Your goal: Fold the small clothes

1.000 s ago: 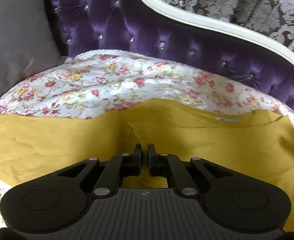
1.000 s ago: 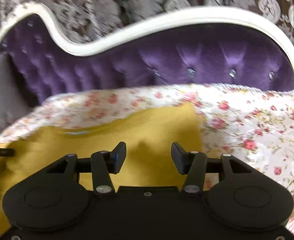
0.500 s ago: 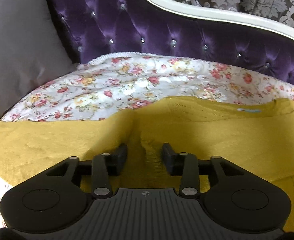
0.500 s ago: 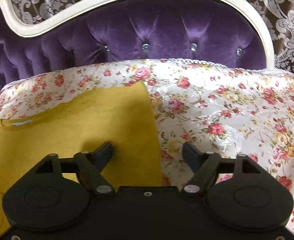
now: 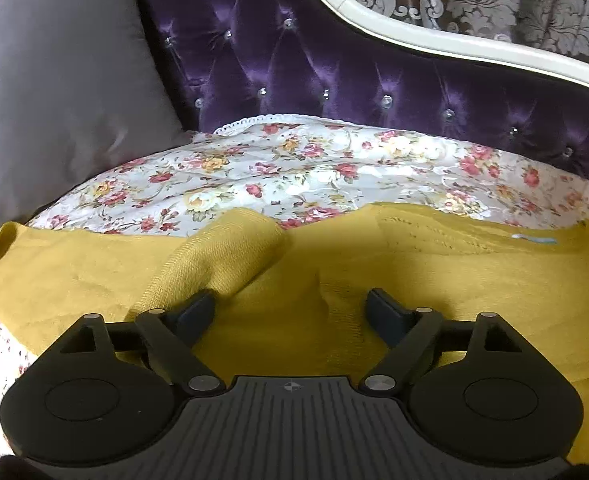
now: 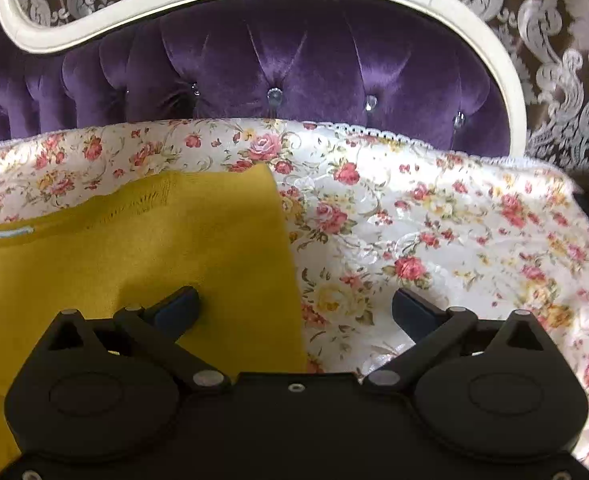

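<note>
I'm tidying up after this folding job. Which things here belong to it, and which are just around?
Part of the job: mustard knit garment; left gripper and right gripper, both open.

Just around: floral bedspread; grey pillow; purple tufted headboard.

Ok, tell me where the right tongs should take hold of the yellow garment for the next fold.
Best bet: the yellow garment by its straight side edge, which lies flat on the floral cover. That edge already sits between the open right tongs, so come straight down over it from above and pinch the edge.
</note>
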Motion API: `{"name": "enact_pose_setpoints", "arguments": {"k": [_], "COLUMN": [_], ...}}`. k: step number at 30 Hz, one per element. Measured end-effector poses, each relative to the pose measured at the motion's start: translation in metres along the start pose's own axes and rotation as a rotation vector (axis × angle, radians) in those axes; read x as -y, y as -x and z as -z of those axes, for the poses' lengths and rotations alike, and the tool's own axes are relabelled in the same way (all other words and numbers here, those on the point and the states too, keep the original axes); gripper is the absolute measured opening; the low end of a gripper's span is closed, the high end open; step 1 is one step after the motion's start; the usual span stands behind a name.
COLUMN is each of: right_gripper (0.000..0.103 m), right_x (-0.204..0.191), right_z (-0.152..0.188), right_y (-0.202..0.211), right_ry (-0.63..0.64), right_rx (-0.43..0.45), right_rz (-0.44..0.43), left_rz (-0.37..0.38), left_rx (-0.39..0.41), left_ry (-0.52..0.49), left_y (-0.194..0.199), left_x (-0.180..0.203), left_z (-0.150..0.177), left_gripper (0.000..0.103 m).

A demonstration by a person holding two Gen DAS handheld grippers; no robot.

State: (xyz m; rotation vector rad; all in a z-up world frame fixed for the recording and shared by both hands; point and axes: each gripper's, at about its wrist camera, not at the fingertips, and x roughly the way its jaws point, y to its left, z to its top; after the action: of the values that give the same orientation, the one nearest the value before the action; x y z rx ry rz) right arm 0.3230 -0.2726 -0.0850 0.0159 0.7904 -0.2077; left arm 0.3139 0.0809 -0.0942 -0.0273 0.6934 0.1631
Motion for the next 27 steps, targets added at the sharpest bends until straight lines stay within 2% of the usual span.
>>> {"name": "enact_pose_setpoints", "arguments": {"k": [6,12,17,22,24,27], "right_gripper": [0.102,0.102,0.102,0.102,0.102,0.102], "right_x": [-0.012,-0.014,-0.015,-0.021,-0.024,-0.028], "right_z": [-0.004,-0.008,-0.010,-0.015,-0.018,-0.024], "right_y": [0.003,0.004,0.007,0.014,0.023,0.047], "right_ry": [0.065,0.088,0.093,0.106,0.114,0.118], "right_rx": [0.000,-0.014,-0.027,-0.035,-0.015,0.047], "right_rz": [0.062,0.067,0.064,0.047,0.046,0.042], "left_rz": [-0.013,0.012,0.068,0.146,0.161,0.173], "left_rx": [-0.010,-0.053,-0.122,-0.148,-0.131,-0.056], "left_ry": [0.001,0.027,0.027,0.010,0.021,0.010], "left_y": [0.000,-0.002,-0.005,-0.001,0.008,0.032], "left_x": [0.002,-0.003,-0.006,-0.008,-0.012,-0.023], "left_z": [-0.002,-0.009,-0.018,-0.024,-0.027,-0.035], "left_gripper": [0.084,0.084,0.084,0.084,0.084,0.084]}}
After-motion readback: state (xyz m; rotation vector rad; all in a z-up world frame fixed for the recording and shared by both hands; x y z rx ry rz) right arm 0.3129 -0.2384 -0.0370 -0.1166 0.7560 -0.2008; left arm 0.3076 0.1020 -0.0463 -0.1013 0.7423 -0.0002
